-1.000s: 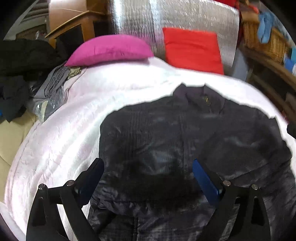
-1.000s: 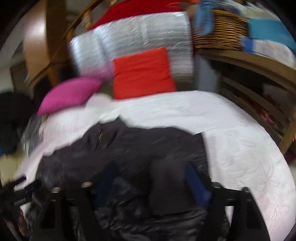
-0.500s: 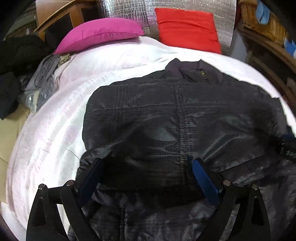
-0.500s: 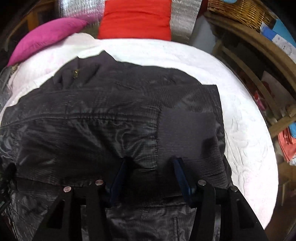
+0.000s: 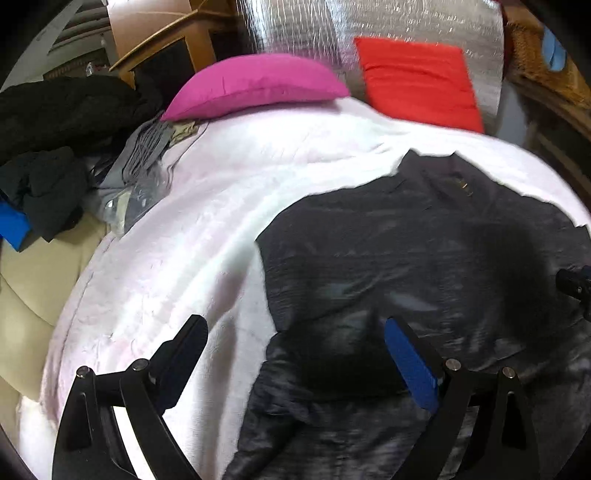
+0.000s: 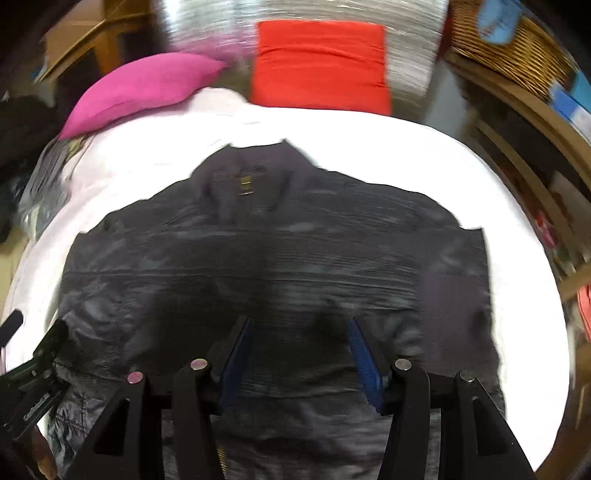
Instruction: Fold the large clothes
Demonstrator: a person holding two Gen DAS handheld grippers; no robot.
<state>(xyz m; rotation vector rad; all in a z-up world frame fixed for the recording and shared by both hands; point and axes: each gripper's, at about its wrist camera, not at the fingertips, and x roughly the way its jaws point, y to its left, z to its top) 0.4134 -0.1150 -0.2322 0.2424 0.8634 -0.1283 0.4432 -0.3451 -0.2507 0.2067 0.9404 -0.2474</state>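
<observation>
A dark shiny jacket lies spread on the white bedcover, collar toward the pillows; it also shows in the right wrist view. My left gripper is open and empty, above the jacket's left edge, one finger over the bedcover. My right gripper is open and empty above the jacket's lower middle. The left gripper's body shows at the lower left of the right wrist view. The jacket's lower part is folded up over the body.
A pink pillow and a red cushion lie at the head of the bed against a silver panel. Dark and grey clothes pile at the left. Wicker shelving stands at the right.
Both views swung: the left gripper shifted left toward the jacket's left edge, the right gripper moved left to the jacket's middle. Both stayed open.
</observation>
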